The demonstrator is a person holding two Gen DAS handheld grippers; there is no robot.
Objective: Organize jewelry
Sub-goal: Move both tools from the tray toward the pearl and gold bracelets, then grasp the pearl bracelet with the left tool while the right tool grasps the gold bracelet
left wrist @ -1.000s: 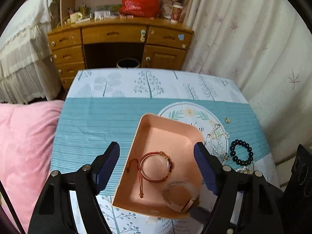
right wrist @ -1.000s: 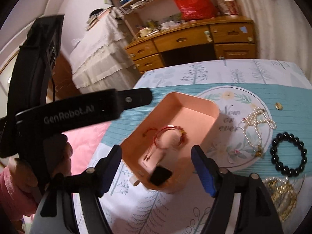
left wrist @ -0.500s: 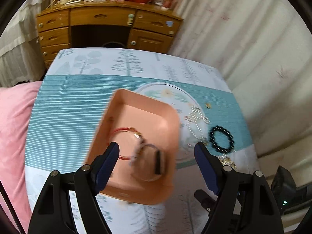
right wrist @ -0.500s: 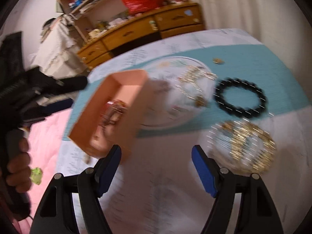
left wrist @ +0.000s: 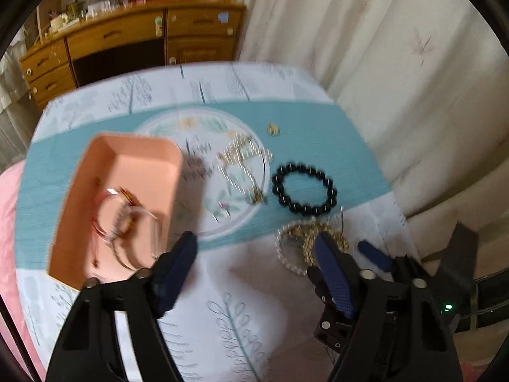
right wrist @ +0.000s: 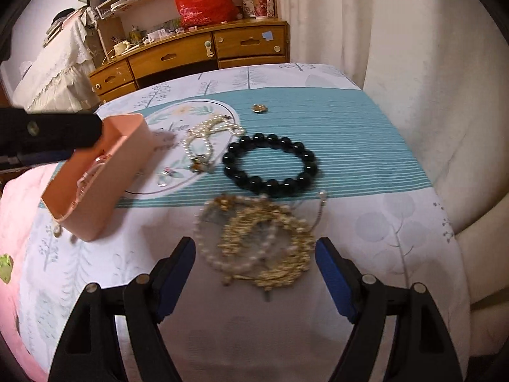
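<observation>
Hovering over the patterned tablecloth (right wrist: pixel 397 222), the right gripper (right wrist: pixel 256 264) has its blue fingers spread wide, empty, with the tangle of gold chain and pearl strands (right wrist: pixel 257 242) lying on the cloth between them. Just beyond it sits the black bead bracelet (right wrist: pixel 270 164), then a white pearl necklace (right wrist: pixel 206 140) on the round printed medallion, and a small gold pendant (right wrist: pixel 260 108) farther off on the teal stripe. The pink tray (right wrist: pixel 105 172) shows here only from its side wall, its contents mostly hidden. The left wrist view looks down into that tray (left wrist: pixel 143 156) and reveals a red cord bracelet (left wrist: pixel 108 210) and a clear bangle (left wrist: pixel 140 238), both blurred. The left gripper (left wrist: pixel 254 273) is likewise open and holds nothing; behind its fingers, the right gripper's blue tips (left wrist: pixel 372 254) appear beside the gold tangle (left wrist: pixel 305 242). A wooden desk (right wrist: pixel 197 51) stands behind.
</observation>
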